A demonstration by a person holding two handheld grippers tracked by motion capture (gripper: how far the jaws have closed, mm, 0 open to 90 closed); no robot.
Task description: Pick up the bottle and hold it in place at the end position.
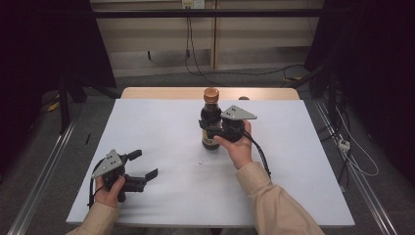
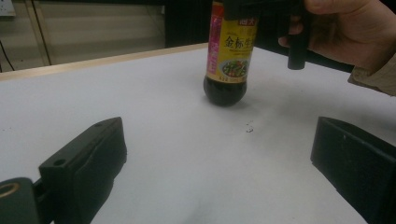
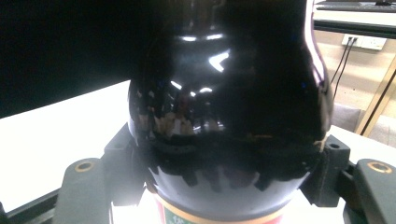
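Observation:
A dark soy sauce bottle [image 1: 210,116] with an orange cap and a yellow label stands upright at the middle of the white table [image 1: 161,127]. My right gripper [image 1: 211,130] is shut on the bottle's body from the right side, and its jaws press both sides of the glossy black glass [image 3: 224,116]. My left gripper [image 1: 144,164] rests low at the near left of the table, open, with nothing between its jaws. In the left gripper view the bottle [image 2: 229,56] is ahead beyond the open left gripper [image 2: 217,140], with the person's right hand [image 2: 350,28] beside it.
A small dark speck [image 1: 200,162] lies on the table in front of the bottle. A wooden strip [image 1: 166,92] runs along the table's far edge. Cables [image 1: 352,147] trail on the floor at the right, and metal rails flank the table.

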